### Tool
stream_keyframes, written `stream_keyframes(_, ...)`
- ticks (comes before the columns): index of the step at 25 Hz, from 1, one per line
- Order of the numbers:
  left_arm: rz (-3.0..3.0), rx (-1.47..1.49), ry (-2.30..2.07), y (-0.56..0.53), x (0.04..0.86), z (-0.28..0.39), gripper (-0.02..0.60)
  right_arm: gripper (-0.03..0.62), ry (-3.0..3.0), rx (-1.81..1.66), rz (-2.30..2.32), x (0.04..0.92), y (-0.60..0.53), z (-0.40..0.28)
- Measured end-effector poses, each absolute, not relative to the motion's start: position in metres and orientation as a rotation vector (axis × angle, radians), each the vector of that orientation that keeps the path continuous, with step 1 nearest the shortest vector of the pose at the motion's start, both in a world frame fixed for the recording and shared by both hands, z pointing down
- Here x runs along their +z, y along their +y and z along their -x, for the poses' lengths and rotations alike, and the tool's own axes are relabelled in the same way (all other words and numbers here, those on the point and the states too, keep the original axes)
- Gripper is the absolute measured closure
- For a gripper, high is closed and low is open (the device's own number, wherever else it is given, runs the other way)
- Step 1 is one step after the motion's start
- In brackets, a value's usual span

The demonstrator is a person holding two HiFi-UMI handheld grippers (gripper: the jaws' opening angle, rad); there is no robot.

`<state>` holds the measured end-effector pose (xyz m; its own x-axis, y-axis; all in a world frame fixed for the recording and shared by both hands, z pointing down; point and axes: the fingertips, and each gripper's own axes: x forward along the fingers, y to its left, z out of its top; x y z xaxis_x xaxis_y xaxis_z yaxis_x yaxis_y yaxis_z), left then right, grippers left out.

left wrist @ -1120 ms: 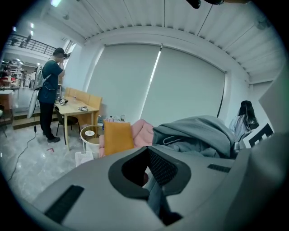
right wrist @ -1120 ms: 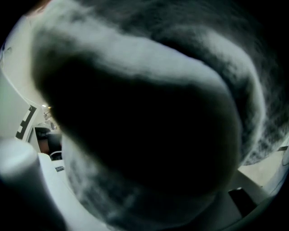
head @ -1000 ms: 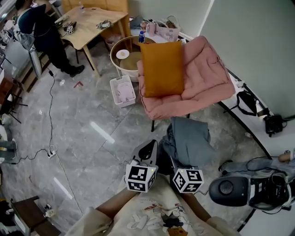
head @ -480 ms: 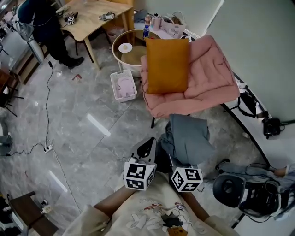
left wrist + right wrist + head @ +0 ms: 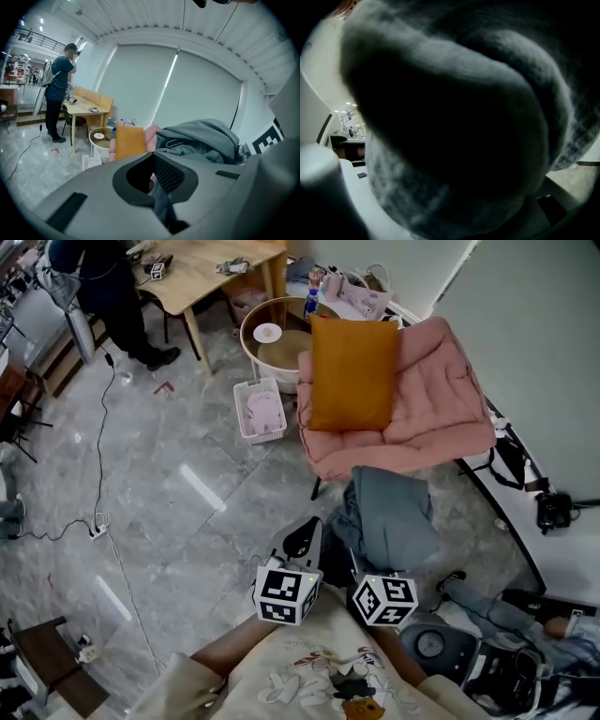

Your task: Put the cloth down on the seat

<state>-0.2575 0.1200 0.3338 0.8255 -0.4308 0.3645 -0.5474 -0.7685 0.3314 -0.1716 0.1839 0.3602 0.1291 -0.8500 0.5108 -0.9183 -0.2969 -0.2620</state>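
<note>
A grey cloth (image 5: pixel 389 517) hangs bunched over my two grippers, above the floor just in front of the pink chair (image 5: pixel 441 399). An orange cushion (image 5: pixel 352 371) leans against the chair's back, above the bare front of the seat (image 5: pixel 375 454). My left gripper (image 5: pixel 309 545) is shut on a fold of the cloth (image 5: pixel 206 136), which runs down between its jaws (image 5: pixel 152 161). The right gripper (image 5: pixel 364 570) is buried under the cloth. Cloth (image 5: pixel 454 117) fills the right gripper view and hides the jaws.
Left of the chair stand a white basket (image 5: pixel 260 411) and a round table (image 5: pixel 272 338). Behind them is a wooden table (image 5: pixel 211 268) with a person (image 5: pixel 103 287) beside it. A cable (image 5: pixel 98 474) trails across the floor. A bag (image 5: pixel 511 460) and a round black object (image 5: pixel 431 648) lie at the right.
The head view has drifted, so the chair sits slightly further right in the picture. Both grippers and the cloth keep the same places relative to each other.
</note>
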Motion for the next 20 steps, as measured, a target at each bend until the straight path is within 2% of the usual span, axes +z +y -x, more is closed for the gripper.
stream_keyframes(12,-2.558,0.422,-0.767,0.085,0.341,0.223,0.578,0.295,-1.799,0.949,-2.251,0.37,0.146,0.132)
stream_keyframes(20,-2.589,0.427,-0.764,0.045,0.329,0.147,0.578,0.295,-1.831,0.938,-2.255,0.356,0.105,0.062)
